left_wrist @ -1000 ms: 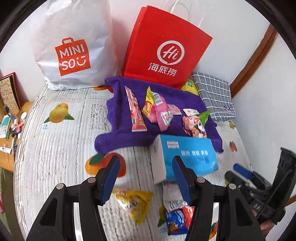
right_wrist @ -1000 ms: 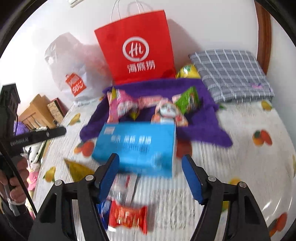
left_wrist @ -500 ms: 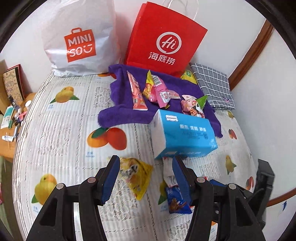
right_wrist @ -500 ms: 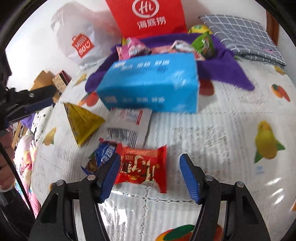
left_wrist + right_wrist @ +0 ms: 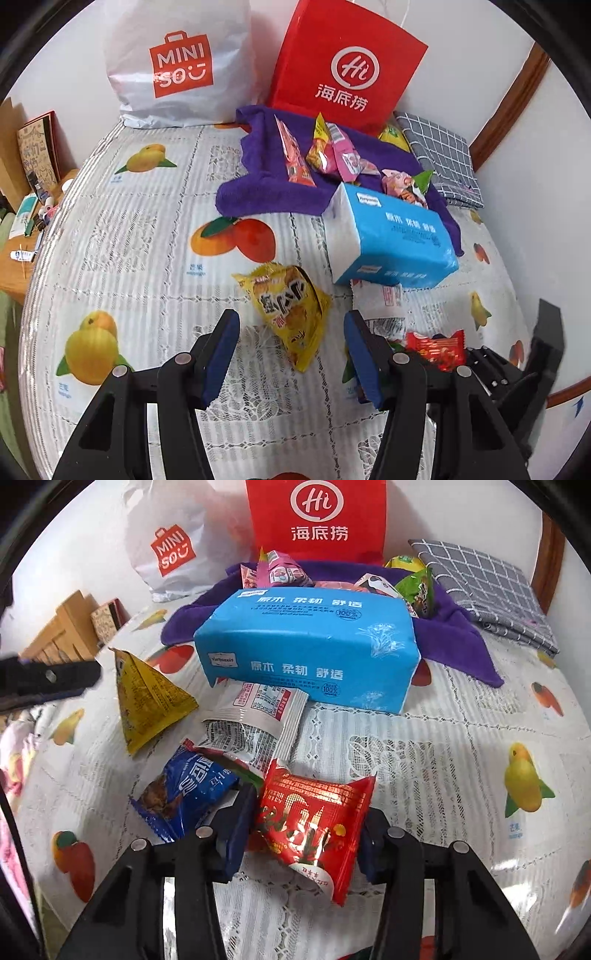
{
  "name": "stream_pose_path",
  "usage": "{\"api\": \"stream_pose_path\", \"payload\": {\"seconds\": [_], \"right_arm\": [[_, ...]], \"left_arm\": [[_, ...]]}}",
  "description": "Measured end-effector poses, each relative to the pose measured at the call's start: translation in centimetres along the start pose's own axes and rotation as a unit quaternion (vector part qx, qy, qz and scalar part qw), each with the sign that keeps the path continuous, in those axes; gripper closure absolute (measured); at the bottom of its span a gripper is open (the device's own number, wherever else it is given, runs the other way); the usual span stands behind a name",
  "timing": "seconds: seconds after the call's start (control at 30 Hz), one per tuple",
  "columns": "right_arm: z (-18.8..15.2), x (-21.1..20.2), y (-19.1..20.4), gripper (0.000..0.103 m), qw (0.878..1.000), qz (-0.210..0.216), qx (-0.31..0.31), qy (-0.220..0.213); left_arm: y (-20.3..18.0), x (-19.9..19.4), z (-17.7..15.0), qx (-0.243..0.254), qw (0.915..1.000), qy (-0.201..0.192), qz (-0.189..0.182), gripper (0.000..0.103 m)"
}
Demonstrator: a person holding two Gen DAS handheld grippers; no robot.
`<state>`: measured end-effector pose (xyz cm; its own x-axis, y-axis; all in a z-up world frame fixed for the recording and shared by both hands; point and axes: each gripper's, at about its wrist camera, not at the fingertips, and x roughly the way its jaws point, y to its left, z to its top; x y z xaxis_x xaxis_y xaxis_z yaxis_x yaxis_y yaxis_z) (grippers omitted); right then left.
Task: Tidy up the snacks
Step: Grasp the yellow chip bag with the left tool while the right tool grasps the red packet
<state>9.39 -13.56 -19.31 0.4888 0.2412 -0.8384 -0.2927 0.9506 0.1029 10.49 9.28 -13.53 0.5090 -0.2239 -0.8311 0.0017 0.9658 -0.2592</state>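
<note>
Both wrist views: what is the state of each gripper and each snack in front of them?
Right gripper: jaws closing around the red foil snack packet.
Left gripper: open, yellow snack bag lying between its fingers.
Blue snack packet: lying flat, untouched.
Blue tissue pack: sealed, resting on the bed.

Right tool (image 5: 303, 830) now lower, closing around red snack packet (image 5: 312, 818).
</note>
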Motion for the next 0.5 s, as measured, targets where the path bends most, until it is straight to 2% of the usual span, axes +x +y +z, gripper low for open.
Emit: {"api": "stream_pose_path", "payload": {"seconds": [0.27,0.5], "right_arm": [[0.1,-0.5,-4.6,0.055,0.999,-0.030,0.012,-0.023],[0.7,0.1,-7.8,0.055,0.998,-0.024,0.037,-0.045]], "left_arm": [[-0.9,3.0,-0.8,0.001,0.9991,-0.004,0.043,0.046],[-1.8,5.5,-1.3,0.006,0.9973,-0.014,0.072,0.047]]}}
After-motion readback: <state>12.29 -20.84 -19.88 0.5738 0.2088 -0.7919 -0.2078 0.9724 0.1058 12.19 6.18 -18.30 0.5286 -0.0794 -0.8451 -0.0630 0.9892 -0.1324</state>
